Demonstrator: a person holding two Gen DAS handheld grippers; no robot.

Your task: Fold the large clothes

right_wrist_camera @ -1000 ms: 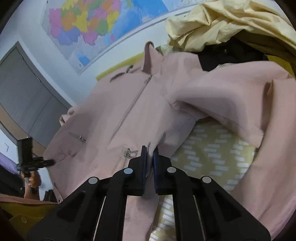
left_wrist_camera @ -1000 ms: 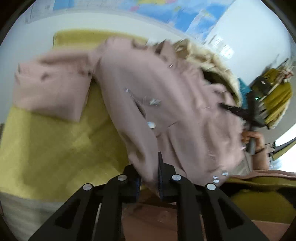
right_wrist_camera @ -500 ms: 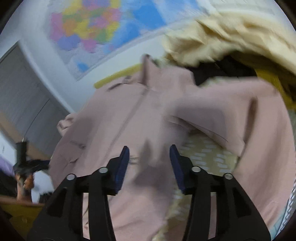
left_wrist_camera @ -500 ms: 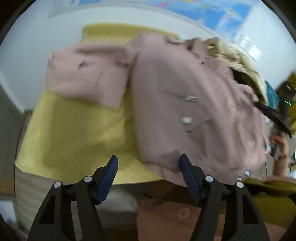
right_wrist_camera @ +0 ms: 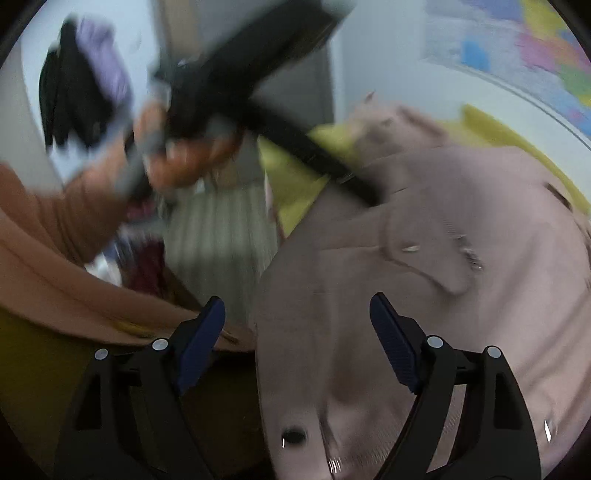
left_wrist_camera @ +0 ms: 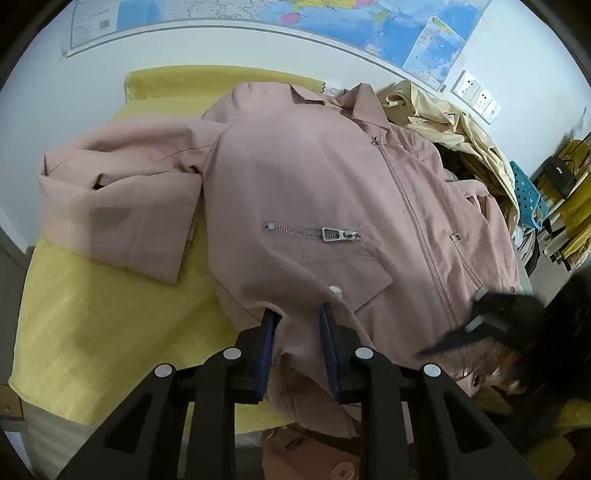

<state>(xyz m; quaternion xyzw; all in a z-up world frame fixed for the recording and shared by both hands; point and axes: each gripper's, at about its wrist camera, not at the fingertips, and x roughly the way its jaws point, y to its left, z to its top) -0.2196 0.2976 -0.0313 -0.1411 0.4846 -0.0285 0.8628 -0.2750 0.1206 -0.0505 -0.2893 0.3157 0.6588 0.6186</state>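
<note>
A pink jacket [left_wrist_camera: 314,192] lies spread front-up on a yellow bedcover [left_wrist_camera: 110,314], barely folded. The left gripper [left_wrist_camera: 297,347] is closing on its near hem; the right gripper [right_wrist_camera: 297,347], spread, is narrowing above the hem.

Even, soft daylight; left wrist view sharp, right wrist view heavily motion-blurred, both fisheye-curved at edges.

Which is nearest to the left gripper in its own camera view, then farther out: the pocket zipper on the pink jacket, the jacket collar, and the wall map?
1. Pocket zipper: just above the left gripper, on the pink jacket front.
2. Jacket collar: farther up, at the jacket's far end, slightly right.
3. Wall map: farthest, on the wall behind the table.
</note>
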